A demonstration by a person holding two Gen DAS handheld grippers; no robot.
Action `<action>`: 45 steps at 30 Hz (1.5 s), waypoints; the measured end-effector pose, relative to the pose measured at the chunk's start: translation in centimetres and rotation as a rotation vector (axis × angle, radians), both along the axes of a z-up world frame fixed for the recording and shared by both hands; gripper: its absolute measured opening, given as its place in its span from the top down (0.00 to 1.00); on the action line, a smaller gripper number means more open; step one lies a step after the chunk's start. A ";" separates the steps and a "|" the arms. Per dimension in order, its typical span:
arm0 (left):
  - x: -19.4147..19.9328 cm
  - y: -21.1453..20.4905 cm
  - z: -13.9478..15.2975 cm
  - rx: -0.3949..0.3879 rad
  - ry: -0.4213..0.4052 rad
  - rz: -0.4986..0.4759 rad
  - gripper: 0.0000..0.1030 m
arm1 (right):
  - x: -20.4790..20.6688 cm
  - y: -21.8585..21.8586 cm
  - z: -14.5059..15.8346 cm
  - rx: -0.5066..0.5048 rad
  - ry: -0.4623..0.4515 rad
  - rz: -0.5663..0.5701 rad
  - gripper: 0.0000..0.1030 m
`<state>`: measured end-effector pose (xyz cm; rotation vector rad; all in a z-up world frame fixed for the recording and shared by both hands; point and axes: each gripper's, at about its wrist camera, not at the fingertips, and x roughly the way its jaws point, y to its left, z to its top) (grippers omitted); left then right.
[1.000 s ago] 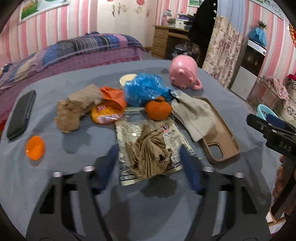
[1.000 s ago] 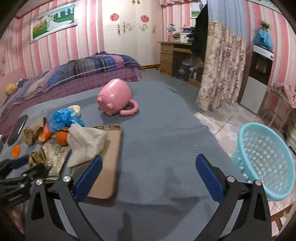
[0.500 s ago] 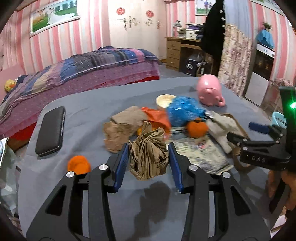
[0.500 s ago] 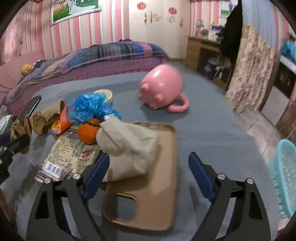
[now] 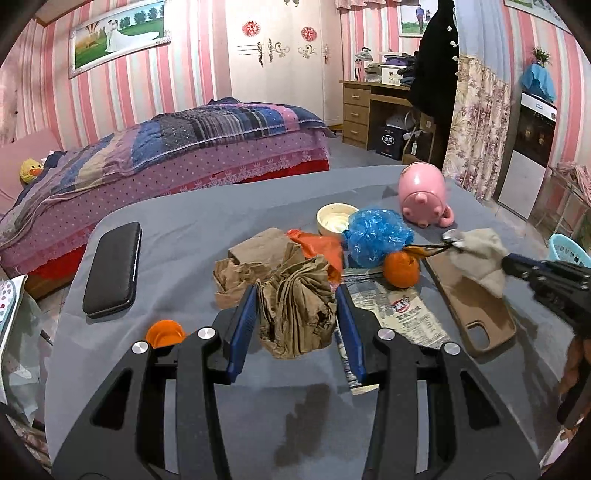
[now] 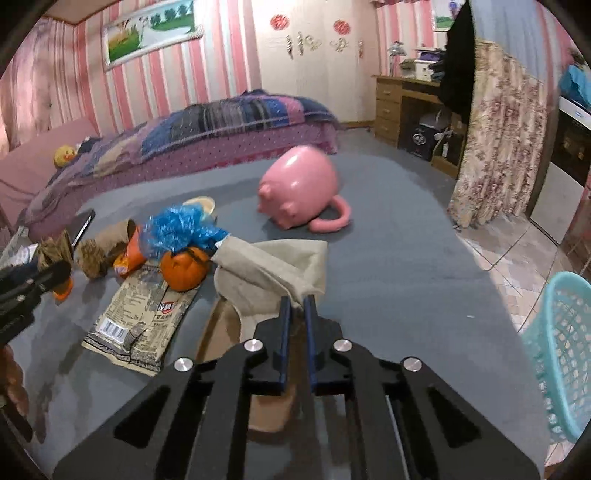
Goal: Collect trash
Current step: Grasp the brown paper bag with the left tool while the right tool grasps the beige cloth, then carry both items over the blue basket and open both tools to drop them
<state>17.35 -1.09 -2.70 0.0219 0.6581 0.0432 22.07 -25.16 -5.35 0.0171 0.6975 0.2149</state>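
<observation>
Left wrist: crumpled brown paper (image 5: 295, 302) clamped between left claw (image 5: 295, 314).

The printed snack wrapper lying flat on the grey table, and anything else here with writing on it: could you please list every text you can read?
Printed snack wrapper: a barcode and dense lines of print, too small to read.
Same wrapper, red logo patch: characters too blurred to read.
Dark box under the wooden desk: a white mark, illegible.
Red round wall ornaments: no readable characters.
Nothing else carries legible text.
</observation>
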 end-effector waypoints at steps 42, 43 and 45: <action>4.6 -28.8 3.8 -0.066 -0.111 -0.383 0.59 | -9.5 -31.4 2.9 -0.045 -0.123 -0.646 0.92; 4.7 -29.8 3.7 -0.067 -0.111 -0.399 0.59 | -9.6 -31.8 2.8 -0.048 -0.120 -0.655 0.92; 4.8 -31.4 3.5 -0.057 -0.114 -0.425 0.59 | -9.9 -33.1 2.4 -0.044 -0.110 -0.680 0.92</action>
